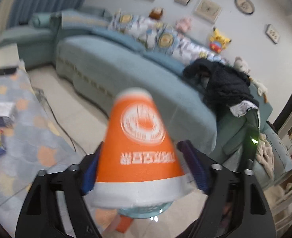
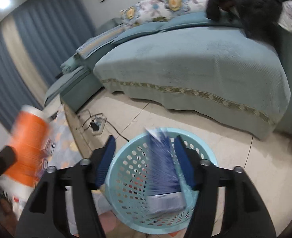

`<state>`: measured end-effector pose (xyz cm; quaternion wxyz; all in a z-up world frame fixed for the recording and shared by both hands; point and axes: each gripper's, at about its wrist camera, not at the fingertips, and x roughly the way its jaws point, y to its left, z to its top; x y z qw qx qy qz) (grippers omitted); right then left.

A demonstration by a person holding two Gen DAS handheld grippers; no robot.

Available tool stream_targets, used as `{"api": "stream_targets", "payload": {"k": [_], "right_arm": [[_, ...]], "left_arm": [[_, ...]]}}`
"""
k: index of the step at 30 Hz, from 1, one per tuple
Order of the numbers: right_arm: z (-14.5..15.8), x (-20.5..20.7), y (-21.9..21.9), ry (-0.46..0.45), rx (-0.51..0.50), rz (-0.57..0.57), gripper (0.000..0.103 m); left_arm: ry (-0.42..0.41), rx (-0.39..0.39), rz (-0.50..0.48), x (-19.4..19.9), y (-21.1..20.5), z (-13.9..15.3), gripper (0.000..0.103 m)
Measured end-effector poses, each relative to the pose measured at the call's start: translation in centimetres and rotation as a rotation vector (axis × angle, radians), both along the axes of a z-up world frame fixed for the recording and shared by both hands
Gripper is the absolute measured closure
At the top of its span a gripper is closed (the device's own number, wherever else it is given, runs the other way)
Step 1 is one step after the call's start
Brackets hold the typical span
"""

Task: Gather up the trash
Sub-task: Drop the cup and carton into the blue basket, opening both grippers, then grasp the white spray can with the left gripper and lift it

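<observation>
Gripping an orange paper cup (image 1: 138, 144), the left gripper (image 1: 144, 170) has its jaws closed in on both sides of it, blue pads pressed against the cup wall. The cup's orange with a white band at each end, a round white logo and some white lettering, and it's pretty motion-blurred. Just under its wide end you can see a bit of the light blue basket (image 1: 146, 211).

Over on the right gripper (image 2: 144, 162), the jaws sit partly apart, and a blue and white packet (image 2: 161, 170) lies between them, hugging the right-hand pad. Can't really tell if it's pinched or loose, too much blur. The packet is inside that same round perforated basket (image 2: 126, 170), which stands on the tiled floor (image 2: 235, 154). Something orange-ish shows through the holes lower down, no idea what.

The cup (image 2: 29, 146) shows up at the left of the right wrist view, off to the side of the basket. Behind it all is a teal sofa (image 2: 185, 63).
</observation>
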<state>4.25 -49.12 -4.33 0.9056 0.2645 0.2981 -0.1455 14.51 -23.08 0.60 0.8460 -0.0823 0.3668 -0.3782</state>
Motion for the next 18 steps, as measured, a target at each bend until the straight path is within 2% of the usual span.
{"api": "stream_targets", "payload": {"k": [1,3,8,11,15,18], "right_arm": [[0.0,-0.2,-0.2,-0.004,-0.002,-0.003,0.042],[0.3,-0.5,-0.3,-0.023,0.001,-0.012,0.04],[0.4,-1.1,-0.5,-0.048,0.042,-0.011,0.039],[0.5,-1.1,0.6,-0.054,0.054,0.023,0.039],[0.8,-0.7,3.7,-0.055,0.019,0.104,0.039],[1.0,0.4,6.2,-0.043,-0.011,0.164,0.039]], "left_arm": [[0.009,0.028,0.009,0.5,-0.5,-0.5,0.016],[0.005,0.061,0.012,0.5,-0.8,-1.0,0.016],[-0.047,0.169,0.043,-1.5,2.3,-2.6,0.016],[-0.121,0.31,0.104,-3.7,5.8,-3.8,0.016],[-0.229,0.521,0.224,-5.8,11.1,-5.1,0.016],[-0.301,0.627,0.338,-6.4,15.6,-4.8,0.016]]}}
